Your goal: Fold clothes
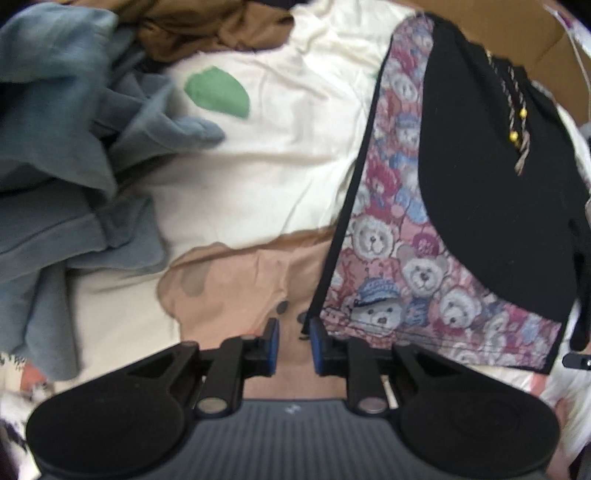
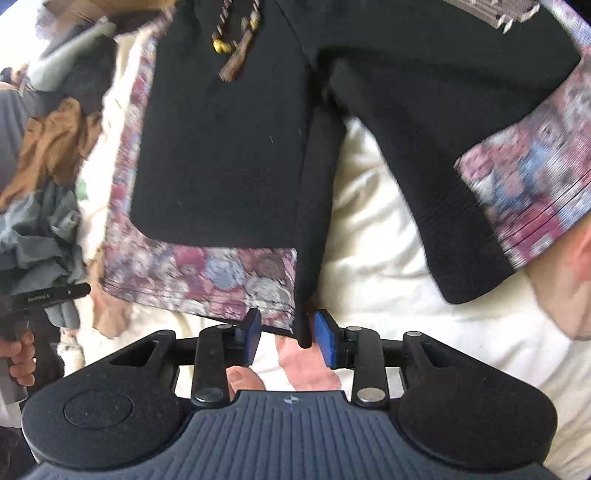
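The work surface is a cream bedcover [image 1: 280,155] printed with a green patch and a tan bear-like figure, with unsorted laundry heaped at its far edge: a grey-blue garment [image 1: 66,155] and a brown garment [image 1: 207,29]. The task item, a black jacket with teddy-bear print trim [image 1: 491,177], lies spread on the cover to the right of the heap, its print hem nearest both cameras and one sleeve with a print cuff [image 2: 524,192] angled out to the side. The left gripper [image 1: 293,341] hovers with jaws spread, just beside the left bottom corner of the hem and holding nothing. The right gripper [image 2: 286,338] is also spread, with the black front edge of the jacket hanging down between its blue pads [image 2: 327,341]; the pads are not pressed onto the cloth. Judgement: the step in hand is the initial grasp of the two bottom hem corners, ahead of the first fold. The next move calls for both grippers to close on the hem, the left one first shifting slightly right to bring the corner between its pads, then a level lift toward the collar. Small lettering is visible on the body of the left gripper in the right wrist view [image 2: 40,297], but it is too blurred to read; no other brand or label is legible
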